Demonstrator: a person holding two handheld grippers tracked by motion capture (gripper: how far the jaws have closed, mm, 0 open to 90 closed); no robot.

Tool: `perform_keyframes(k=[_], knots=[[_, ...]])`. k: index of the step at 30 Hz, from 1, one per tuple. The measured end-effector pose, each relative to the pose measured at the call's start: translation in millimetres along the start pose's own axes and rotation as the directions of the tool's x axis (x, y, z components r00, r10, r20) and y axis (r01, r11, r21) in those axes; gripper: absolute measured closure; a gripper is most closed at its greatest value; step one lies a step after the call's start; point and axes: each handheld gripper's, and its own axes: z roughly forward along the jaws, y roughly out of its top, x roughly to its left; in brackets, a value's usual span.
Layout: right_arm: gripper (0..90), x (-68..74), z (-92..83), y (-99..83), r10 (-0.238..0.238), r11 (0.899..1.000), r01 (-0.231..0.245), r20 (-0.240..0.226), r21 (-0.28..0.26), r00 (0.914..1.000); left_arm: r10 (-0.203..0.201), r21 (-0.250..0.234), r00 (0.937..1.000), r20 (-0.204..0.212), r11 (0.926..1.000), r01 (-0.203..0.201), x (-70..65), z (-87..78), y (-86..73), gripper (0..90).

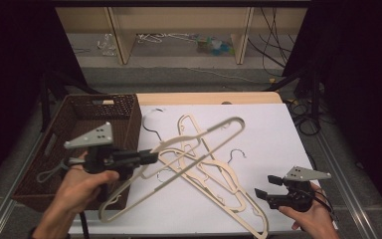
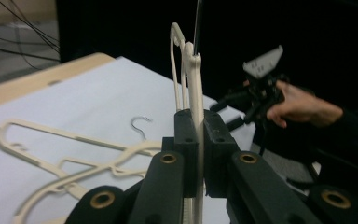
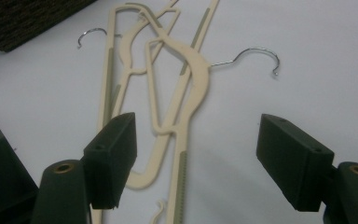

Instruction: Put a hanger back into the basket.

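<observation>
Several cream plastic hangers with metal hooks lie crossed on the white sheet (image 1: 273,129). My left gripper (image 1: 151,157) is shut on the neck of one cream hanger (image 1: 199,144), which is lifted off the pile and slants from lower left to upper right. In the left gripper view the jaws clamp that held hanger (image 2: 194,88) edge-on at my left gripper (image 2: 198,140). My right gripper (image 1: 267,186) stands open near the table's front right, with nothing between its fingers. Its own view, where my right gripper (image 3: 196,154) gapes, looks down on a lying hanger (image 3: 186,88) and its hook (image 3: 256,56).
A dark wicker basket (image 1: 124,112) stands at the table's left, holding a hanger (image 1: 47,174) of its own. A wooden shelf unit (image 1: 179,30) with small items is beyond the table. Cables (image 1: 303,114) trail on the floor at right.
</observation>
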Motion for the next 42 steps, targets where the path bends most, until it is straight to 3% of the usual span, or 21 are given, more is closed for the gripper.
perform_keyframes(k=[3,4,6,7,9,13,15,19,21,22,23,27,30,34,39,42], knots=[[29.4,1.0,1.5,-0.1,-0.016,1.000,0.016,-0.007,0.003,0.9998,0.022,-0.007,0.9984,-0.052,0.9997,-0.022,4.1,-22.8,13.2,85.9],[29.4,0.9,2.0,-0.2,-0.020,1.000,0.020,-0.009,0.003,0.9998,0.049,-0.001,0.9951,-0.086,0.9988,-0.049,7.0,-33.7,19.7,85.9],[29.4,1.0,4.2,-1.2,-0.010,1.000,0.011,-0.027,0.010,0.9996,0.062,-0.004,0.9875,-0.145,0.9980,-0.063,13.4,-50.1,27.6,85.9],[29.4,0.8,2.7,-1.1,-0.025,0.999,0.025,0.000,0.026,0.9997,0.062,-0.007,0.9833,-0.171,0.9979,-0.064,17.9,-57.7,30.3,85.9],[29.4,1.5,4.3,-1.8,-0.016,1.000,0.016,-0.012,0.021,0.9998,0.064,-0.003,0.9752,-0.212,0.9978,-0.067,27.2,-70.2,33.6,85.9],[29.4,1.9,4.8,-2.0,-0.024,0.999,0.024,-0.004,0.033,0.9997,0.044,0.010,0.9494,-0.311,0.9990,-0.043,53.8,-93.0,33.9,85.9],[29.5,2.2,6.0,-2.3,-0.026,0.999,0.027,-0.010,0.030,0.9996,0.031,0.019,0.9300,-0.366,0.9995,-0.026,69.9,-102.8,30.6,85.9],[29.5,2.5,7.9,-2.5,-0.028,0.999,0.029,-0.020,0.035,0.9994,0.015,0.035,0.8979,-0.440,0.9994,0.000,97.1,-115.2,21.7,85.9],[29.5,2.7,7.6,-2.4,-0.033,0.998,0.033,-0.011,0.045,0.9994,0.013,0.057,0.8789,-0.477,0.9983,0.016,111.3,-119.5,16.3,85.9],[29.5,3.0,7.7,-2.3,-0.032,0.998,0.032,-0.012,0.046,0.9994,0.013,0.057,0.8789,-0.477,0.9983,0.016,111.3,-119.5,16.3,85.9],[29.5,3.4,8.6,-2.5,-0.028,0.999,0.029,-0.017,0.040,0.9995,0.033,0.079,0.8722,-0.488,0.9968,0.007,118.2,-121.0,13.8,85.9],[29.5,3.8,9.0,-2.4,-0.027,0.999,0.027,-0.019,0.043,0.9995,0.037,0.104,0.8551,-0.517,0.9944,0.020,140.6,-126.6,3.0,85.9],[29.5,2.8,8.1,-2.3,-0.032,0.998,0.032,-0.013,0.048,0.9994,0.042,0.118,0.8532,-0.520,0.9928,0.023,151.6,-127.3,-6.9,85.9],[29.5,2.6,10.1,-3.2,-0.028,0.999,0.029,-0.020,0.039,0.9994,0.031,0.122,0.8564,-0.515,0.9918,0.038,164.3,-124.8,-20.4,85.9],[29.5,2.8,9.8,-3.1,-0.030,0.999,0.031,-0.018,0.040,0.9994,-0.007,0.133,0.8737,-0.486,0.9878,0.081,178.7,-118.7,-37.7,85.9],[29.5,2.3,10.5,-3.5,-0.032,0.999,0.032,-0.021,0.043,0.9993,-0.035,0.142,0.8767,-0.480,0.9829,0.117,185.0,-115.2,-48.9,85.9]])
